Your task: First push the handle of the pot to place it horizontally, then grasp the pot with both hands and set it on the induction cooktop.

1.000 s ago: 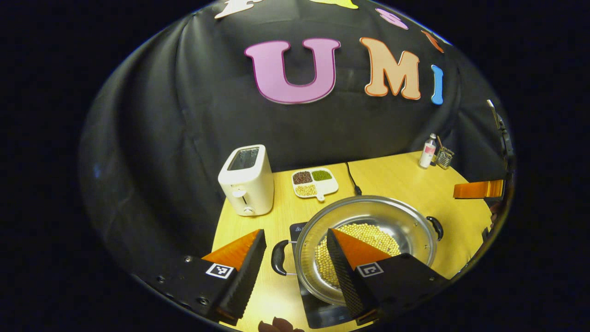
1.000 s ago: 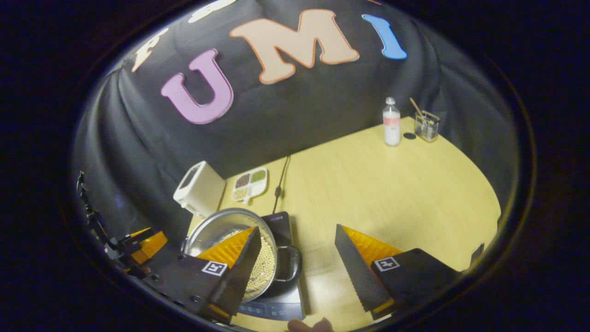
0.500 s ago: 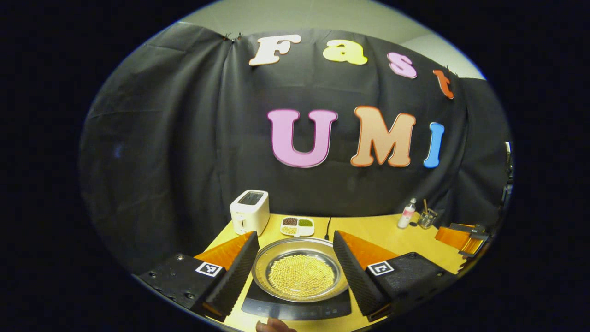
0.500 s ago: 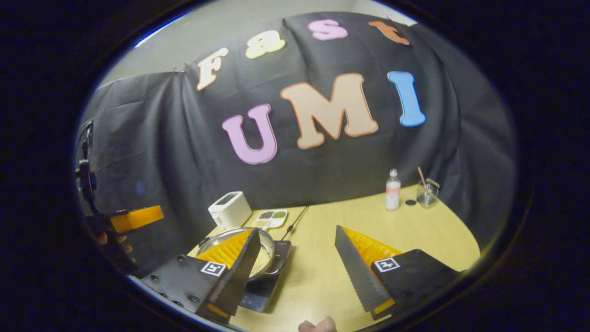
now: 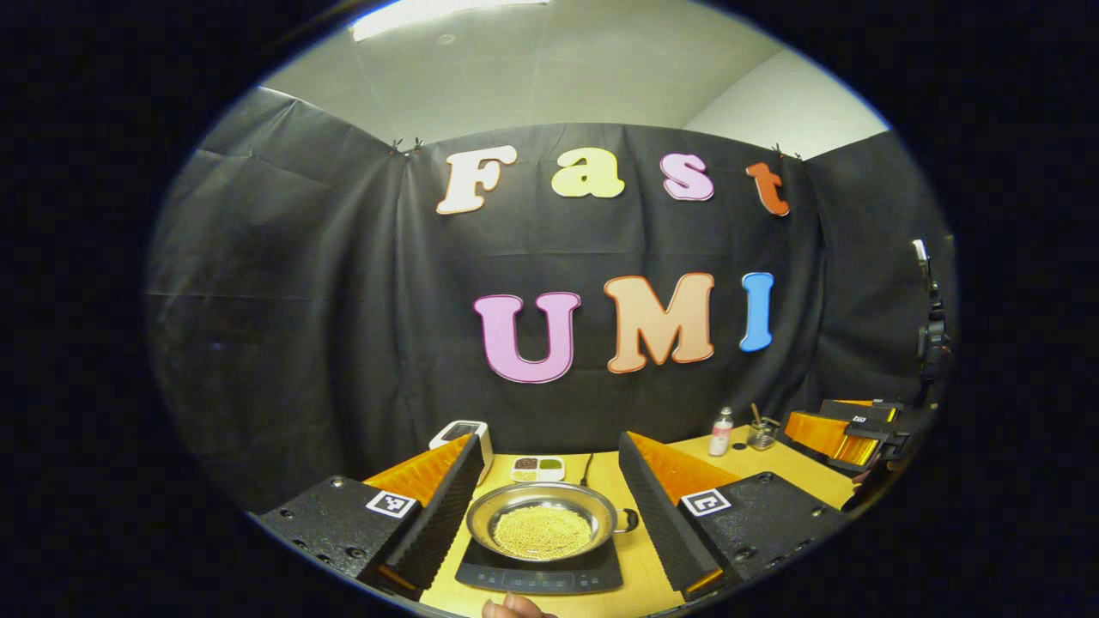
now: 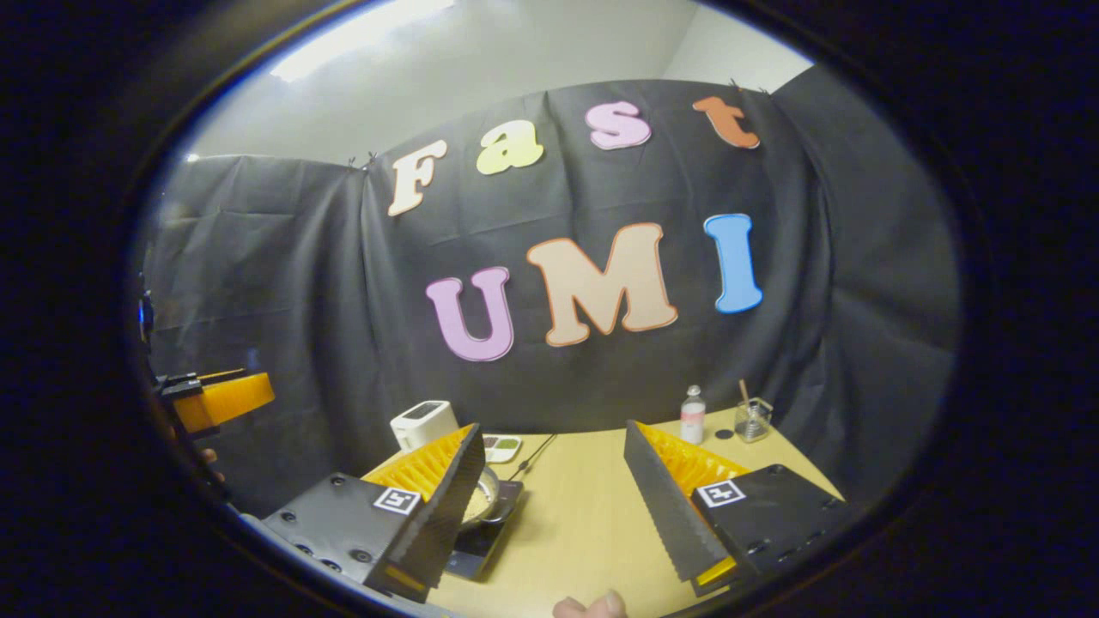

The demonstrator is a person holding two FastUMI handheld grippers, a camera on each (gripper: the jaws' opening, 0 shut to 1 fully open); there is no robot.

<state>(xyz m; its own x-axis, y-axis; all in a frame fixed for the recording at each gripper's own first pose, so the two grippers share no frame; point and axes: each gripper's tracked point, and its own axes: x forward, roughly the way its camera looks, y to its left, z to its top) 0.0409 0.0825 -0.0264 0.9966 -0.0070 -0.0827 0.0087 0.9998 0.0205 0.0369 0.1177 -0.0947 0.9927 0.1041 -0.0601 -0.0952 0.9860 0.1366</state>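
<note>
Left gripper view: the pot (image 5: 543, 525) is seen seated on the cooktop (image 5: 539, 573), beans inside, one handle (image 5: 628, 519) pointing sideways. The left gripper (image 5: 545, 506) is held back from it, jaws wide apart and empty, judged a release posture with the placement done.

Right gripper view: the right gripper (image 6: 554, 489) is held above the table (image 6: 584, 515), jaws spread, nothing between them. The pot (image 6: 481, 498) is glimpsed behind its left finger.

Illumination is supplied from a ceiling light (image 5: 446, 10) overhead; the counter (image 6: 592, 515) is evenly lit; the black cloth is rendered dim; strong fisheye curvature is noted at edges; focus is acceptably sharp.
</note>
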